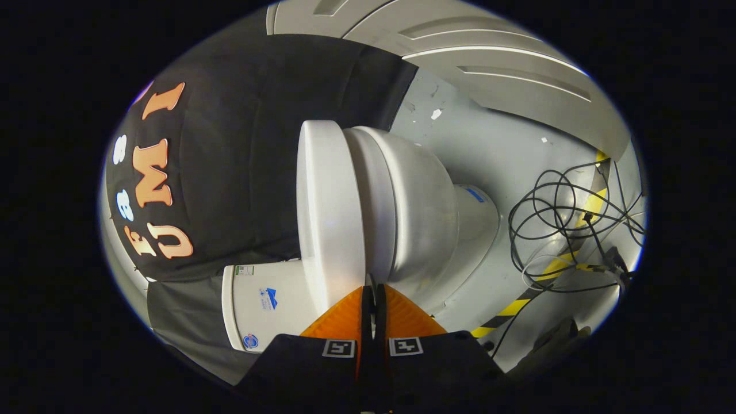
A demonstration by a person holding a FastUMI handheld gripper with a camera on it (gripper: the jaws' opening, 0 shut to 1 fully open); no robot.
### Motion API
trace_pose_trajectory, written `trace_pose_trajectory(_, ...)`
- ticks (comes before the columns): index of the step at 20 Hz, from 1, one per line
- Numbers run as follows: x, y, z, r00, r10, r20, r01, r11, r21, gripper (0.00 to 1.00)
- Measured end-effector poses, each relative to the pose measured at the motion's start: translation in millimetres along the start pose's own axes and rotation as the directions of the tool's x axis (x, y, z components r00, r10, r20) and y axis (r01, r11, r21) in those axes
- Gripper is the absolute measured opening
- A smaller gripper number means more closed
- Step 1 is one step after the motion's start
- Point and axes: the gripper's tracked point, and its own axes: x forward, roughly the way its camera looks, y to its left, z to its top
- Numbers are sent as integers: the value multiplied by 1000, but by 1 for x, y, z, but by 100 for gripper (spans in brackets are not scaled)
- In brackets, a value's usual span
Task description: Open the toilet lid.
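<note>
The tool (372, 286) has its fingers drawn nearly together, tips at the seam under the toilet lid (328, 213), which lies closed on the bowl (414, 213) ahead. Tangled cables (569, 230) lie on the floor beside it.

No text can be read; the stickers on the toilet tank (261, 305) are too small

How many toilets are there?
1. The toilet stands just ahead of the tool, whose fingers are closed together at the edge of its lid; the tank sits beside them.
</note>
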Motion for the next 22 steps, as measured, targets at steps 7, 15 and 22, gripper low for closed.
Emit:
trace_pose_trajectory(7, 1, 1, 1, 1000, -22, 21, 23, 998, -51, 8)
trace_pose_trajectory(15, -3, 9, 2, 999, -32, 36, 36, 992, -119, 8)
trace_pose_trajectory(22, -11, 26, 2, 997, -15, 78, 31, 980, -196, 8)
